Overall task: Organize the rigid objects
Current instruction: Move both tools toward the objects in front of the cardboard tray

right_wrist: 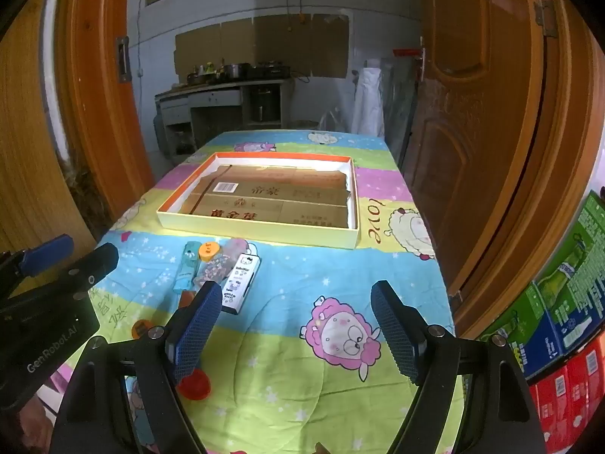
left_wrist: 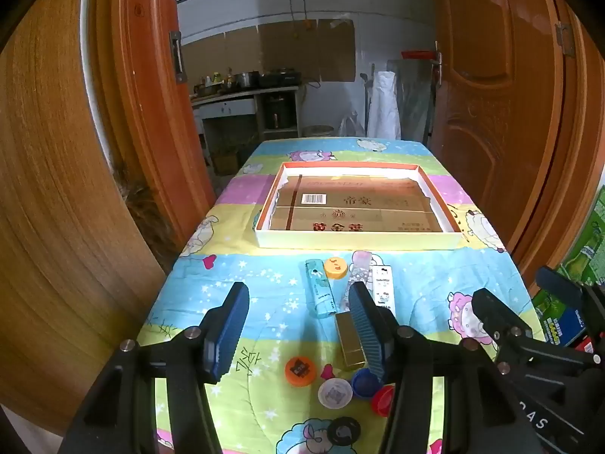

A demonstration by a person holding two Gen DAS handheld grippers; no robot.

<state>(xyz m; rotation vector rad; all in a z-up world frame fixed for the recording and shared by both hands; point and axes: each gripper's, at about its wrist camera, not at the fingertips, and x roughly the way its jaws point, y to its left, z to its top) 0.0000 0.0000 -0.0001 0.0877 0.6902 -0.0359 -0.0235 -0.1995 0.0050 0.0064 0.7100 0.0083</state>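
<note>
Both tongs gaping; gold bar (left_wrist: pixel 349 340) lies flat, long axis toward tray (left_wrist: pixel 355 240).

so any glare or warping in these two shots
Left wrist view: strong fisheye bending of the door frames, glare washing out the far inner wall of the shallow box. Right wrist view: same curvature, same bright band in the box, window overexposed; table items stay sharp.

A tray (left_wrist: pixel 264 236) sits mid-surface (left_wrist: pixel 211 302) with cardboard (left_wrist: pixel 355 212) in it. Just before it lie a tube (left_wrist: pixel 319 287), a cap (left_wrist: pixel 335 268), a case (left_wrist: pixel 355 276) and a box (left_wrist: pixel 382 283) side by side. Nearer still lie a bar (left_wrist: pixel 349 340) and more caps (left_wrist: pixel 300 370).
</note>
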